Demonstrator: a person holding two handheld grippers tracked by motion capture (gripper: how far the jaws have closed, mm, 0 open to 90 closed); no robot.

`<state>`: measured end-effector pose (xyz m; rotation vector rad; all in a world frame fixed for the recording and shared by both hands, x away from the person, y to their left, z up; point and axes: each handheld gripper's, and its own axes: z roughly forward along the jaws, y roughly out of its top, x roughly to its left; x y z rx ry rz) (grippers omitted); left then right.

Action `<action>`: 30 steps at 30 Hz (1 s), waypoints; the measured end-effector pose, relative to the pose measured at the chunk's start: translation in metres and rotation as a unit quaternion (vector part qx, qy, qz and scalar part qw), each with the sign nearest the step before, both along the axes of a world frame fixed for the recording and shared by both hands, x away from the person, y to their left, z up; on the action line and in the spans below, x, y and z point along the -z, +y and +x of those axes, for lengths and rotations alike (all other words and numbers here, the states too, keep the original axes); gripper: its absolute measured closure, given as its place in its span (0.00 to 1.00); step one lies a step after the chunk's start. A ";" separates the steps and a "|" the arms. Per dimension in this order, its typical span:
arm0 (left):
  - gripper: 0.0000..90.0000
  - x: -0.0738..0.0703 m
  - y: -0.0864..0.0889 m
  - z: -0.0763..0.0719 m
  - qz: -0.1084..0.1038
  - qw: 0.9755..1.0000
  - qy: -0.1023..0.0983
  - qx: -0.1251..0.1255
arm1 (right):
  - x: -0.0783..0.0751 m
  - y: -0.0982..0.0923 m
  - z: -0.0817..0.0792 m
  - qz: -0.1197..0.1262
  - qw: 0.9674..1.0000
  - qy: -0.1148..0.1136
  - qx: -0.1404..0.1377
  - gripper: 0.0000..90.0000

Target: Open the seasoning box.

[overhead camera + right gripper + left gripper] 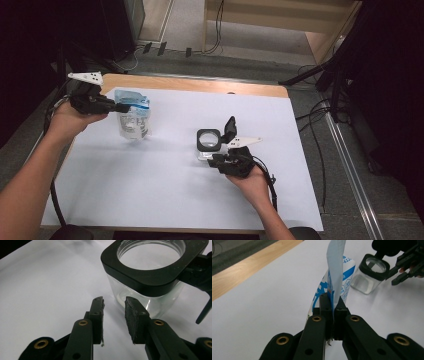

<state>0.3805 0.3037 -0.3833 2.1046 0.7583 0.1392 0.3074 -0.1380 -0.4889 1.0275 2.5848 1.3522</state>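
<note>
pouch: a soft clear plastic pouch with blue and white print (133,116), hanging over the rear left part of the table, its top edge nipped in the left gripper (121,106)
left claw: the jaws are clamped together on the pouch's flat blue top strip (335,277), as the left gripper view shows, with the film pinched thin between the pads
jar: a square clear glass jar with a black collar (208,143) and its black hinged lid (229,128) flipped up, standing near the middle of the white table cover (165,195)
right claw: the right gripper (114,312) stands just before the jar's glass wall with its jaws parted and nothing between them
pouch handling: likely light and limp; it will swing and fold, and the slick film could slide out of the pads, so the sealed top strip is the sound place to hold
jar handling: rigid, smooth, breakable and easy to tip; the glass body below the collar looks best for steadying
edges: the bare wooden table rim (200,84) runs close behind the pouch
room: broad open cover lies between pouch and jar, free for carrying across
</note>
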 end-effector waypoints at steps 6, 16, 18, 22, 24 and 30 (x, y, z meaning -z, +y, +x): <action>1.00 -0.010 -0.025 -0.007 -0.009 1.000 -0.006 0.002 | -0.001 0.000 0.000 0.001 1.000 -0.002 0.001 0.78; 1.00 -0.002 -0.076 -0.015 -0.015 0.999 0.002 0.046 | -0.003 -0.001 -0.001 0.003 1.000 -0.005 0.002 0.78; 1.00 -0.001 -0.080 -0.016 -0.016 0.999 0.003 0.047 | -0.002 -0.001 -0.001 0.004 1.000 -0.004 0.002 0.78; 1.00 0.004 -0.092 -0.018 -0.027 0.998 0.010 0.053 | -0.002 -0.001 -0.001 0.003 1.000 -0.006 0.000 0.78; 1.00 0.009 -0.099 -0.020 -0.035 0.998 0.011 0.056 | -0.002 0.000 -0.001 0.003 1.000 -0.008 -0.001 0.78; 1.00 0.018 -0.107 -0.023 -0.047 0.997 0.014 0.054 | -0.003 0.000 -0.001 0.004 1.000 -0.007 0.000 0.78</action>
